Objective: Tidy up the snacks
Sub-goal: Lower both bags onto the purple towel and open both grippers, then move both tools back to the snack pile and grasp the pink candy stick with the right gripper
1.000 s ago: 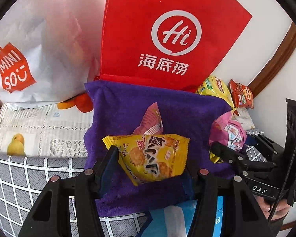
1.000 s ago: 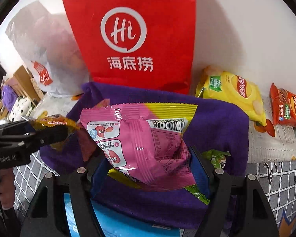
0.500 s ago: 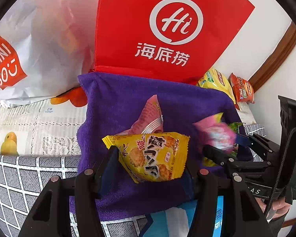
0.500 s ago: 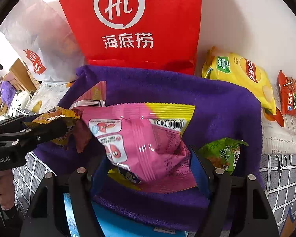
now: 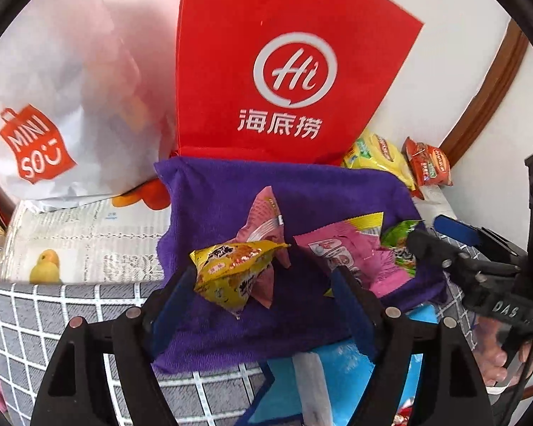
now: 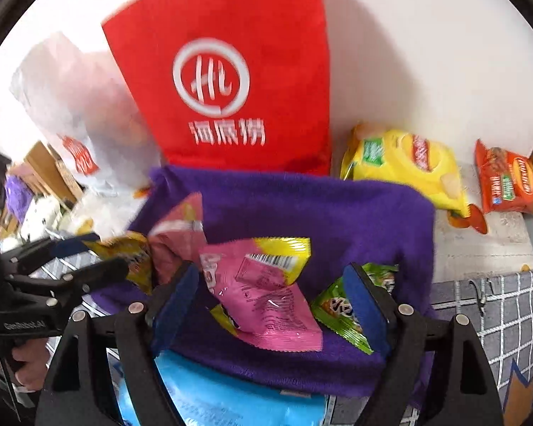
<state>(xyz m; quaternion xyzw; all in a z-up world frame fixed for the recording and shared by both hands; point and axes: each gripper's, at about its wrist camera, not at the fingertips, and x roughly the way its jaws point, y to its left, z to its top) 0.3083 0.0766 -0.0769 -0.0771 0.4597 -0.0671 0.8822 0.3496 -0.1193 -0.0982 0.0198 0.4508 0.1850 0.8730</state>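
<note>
The purple towel [image 5: 231, 195] lies spread over the counter [image 5: 53, 319], which wears a grey checked cover. The towel's far edge runs along the foot of the red bag [image 5: 284, 53], which stands against the wall, with a white bag [image 5: 53, 88] beside it toward the left. Past the towel's right edge, near the counter's far right corner, lie a yellow chip bag [image 6: 408, 163] and an orange-red packet [image 6: 508, 184], well apart from the hand-held grippers. Bare towel shows between the middle snacks and the far edge; its near edge overlaps a blue packet [image 6: 213, 390].

The left hand-held gripper [image 5: 266, 305] has its jaws opening. The yellow cracker packet [image 5: 234, 269] sits between them, tilted, near the left pad, but the right pad stands clear of it; whether the left pad touches it cannot be told. Its wrapper is glossy yellow with printed crackers and crimped ends, and it leans on a dusty-pink packet [image 5: 263, 220] standing on the towel's middle.

The right hand-held gripper [image 6: 273, 301] is also opening. The pink packet [image 6: 263, 294], with a yellow top band and barcode, lies crumpled on the towel between its pads, with a gap to the right pad. A green packet [image 6: 337, 309] lies just beside it toward the right edge, partly behind the right pad.
</note>
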